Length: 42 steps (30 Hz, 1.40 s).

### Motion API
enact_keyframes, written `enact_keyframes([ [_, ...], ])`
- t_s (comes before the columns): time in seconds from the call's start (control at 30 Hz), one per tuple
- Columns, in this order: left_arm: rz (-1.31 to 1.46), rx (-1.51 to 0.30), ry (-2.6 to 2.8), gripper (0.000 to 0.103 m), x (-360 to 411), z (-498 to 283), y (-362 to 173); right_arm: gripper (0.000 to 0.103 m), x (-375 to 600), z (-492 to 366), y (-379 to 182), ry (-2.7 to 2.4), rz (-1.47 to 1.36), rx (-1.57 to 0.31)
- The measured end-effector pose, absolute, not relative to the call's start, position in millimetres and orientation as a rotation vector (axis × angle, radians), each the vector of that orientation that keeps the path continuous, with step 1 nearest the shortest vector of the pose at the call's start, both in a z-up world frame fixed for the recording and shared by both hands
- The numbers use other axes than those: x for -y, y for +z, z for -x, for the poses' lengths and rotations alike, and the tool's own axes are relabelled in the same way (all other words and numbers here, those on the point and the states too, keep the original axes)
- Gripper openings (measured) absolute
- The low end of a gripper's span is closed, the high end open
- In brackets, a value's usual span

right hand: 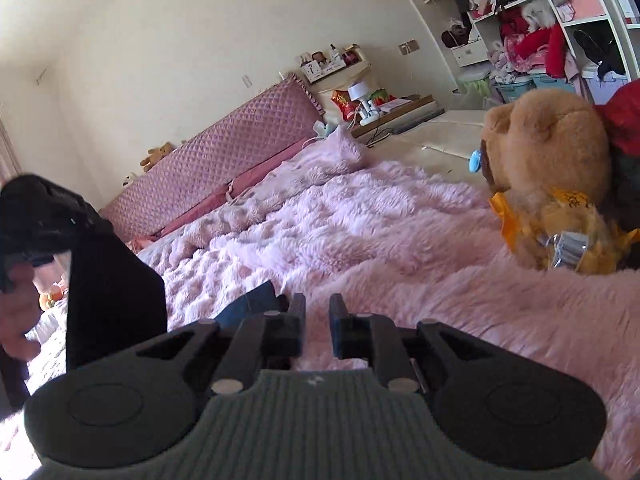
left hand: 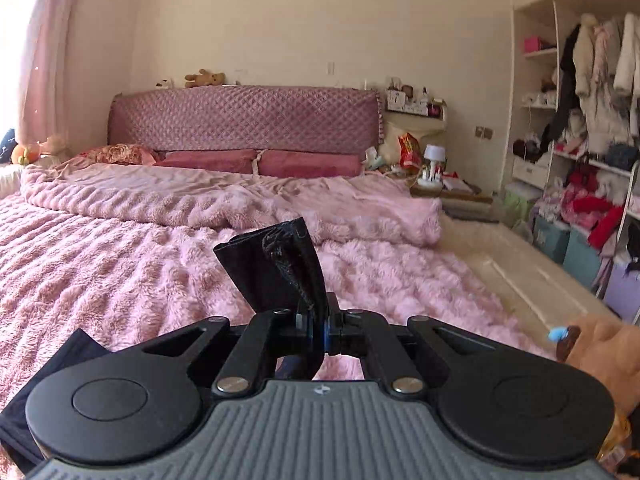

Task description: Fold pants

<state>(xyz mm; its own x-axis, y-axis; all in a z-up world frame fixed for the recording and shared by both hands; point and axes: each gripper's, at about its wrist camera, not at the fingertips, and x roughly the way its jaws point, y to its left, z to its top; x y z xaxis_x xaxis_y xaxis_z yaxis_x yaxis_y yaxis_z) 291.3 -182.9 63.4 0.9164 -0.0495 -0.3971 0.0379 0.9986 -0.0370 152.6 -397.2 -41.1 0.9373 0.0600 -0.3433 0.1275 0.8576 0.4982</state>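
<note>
A doubled edge of the dark denim pants [left hand: 276,264] is pinched tight by the left gripper [left hand: 318,330], centre frame, and judged soft, floppy, fairly weighty. The right gripper [right hand: 316,320] is seen parted, grasping nothing; thick hems are best taken.

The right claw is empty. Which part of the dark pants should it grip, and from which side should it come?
Probably the blue edge of the pants that lies on the pink blanket, just left of the right claw. Come in low from the near side, because that edge lies flat and thin. The left claw is pinched shut on another part.
</note>
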Motion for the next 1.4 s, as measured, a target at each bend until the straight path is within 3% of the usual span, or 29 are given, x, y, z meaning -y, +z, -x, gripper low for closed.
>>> enact_keyframes([
  [0.43, -0.357, -0.499, -0.027, 0.004, 271, -269, -25, 0.012, 432, -146, -38, -0.098, -0.693, -0.329],
  [0.5, -0.367, -0.553, -0.058, 0.006, 273, -270, -32, 0.014, 432, -145, -38, -0.098, -0.69, -0.332],
  [0.6, -0.265, -0.635, -0.163, 0.018, 262, -268, -34, 0.014, 432, -145, -39, -0.101, -0.688, -0.335],
  [0.7, 0.078, -0.681, -0.379, 0.027, 218, -258, -19, 0.018, 435, -138, -37, -0.085, -0.701, -0.286],
  [0.8, 0.385, -0.683, -0.545, 0.046, 156, -243, 1, 0.031, 437, -134, -35, -0.034, -0.71, -0.274],
  [0.87, 0.5, -0.679, -0.593, 0.066, 111, -227, 14, 0.044, 439, -135, -38, 0.057, -0.779, -0.287],
  [0.93, 0.558, -0.667, -0.537, 0.069, 57, -210, 25, 0.052, 437, -144, -48, 0.244, -0.908, -0.336],
  [1.0, 0.615, -0.674, -0.444, 0.072, 6, -196, 28, 0.063, 427, -154, -59, 0.399, -1.022, -0.403],
  [1.07, 0.687, -0.697, -0.322, 0.072, -50, -185, 21, 0.081, 413, -164, -74, 0.511, -1.135, -0.504],
  [1.1, 0.725, -0.707, -0.265, 0.072, -74, -181, 14, 0.083, 405, -168, -82, 0.547, -1.183, -0.553],
  [1.2, 0.926, -0.753, -0.12, 0.072, -146, -174, -23, 0.082, 380, -170, -103, 0.498, -1.278, -0.662],
  [1.4, 1.235, -0.759, -0.02, 0.072, -233, -180, -92, 0.082, 371, -177, -114, 0.345, -1.412, -0.643],
])
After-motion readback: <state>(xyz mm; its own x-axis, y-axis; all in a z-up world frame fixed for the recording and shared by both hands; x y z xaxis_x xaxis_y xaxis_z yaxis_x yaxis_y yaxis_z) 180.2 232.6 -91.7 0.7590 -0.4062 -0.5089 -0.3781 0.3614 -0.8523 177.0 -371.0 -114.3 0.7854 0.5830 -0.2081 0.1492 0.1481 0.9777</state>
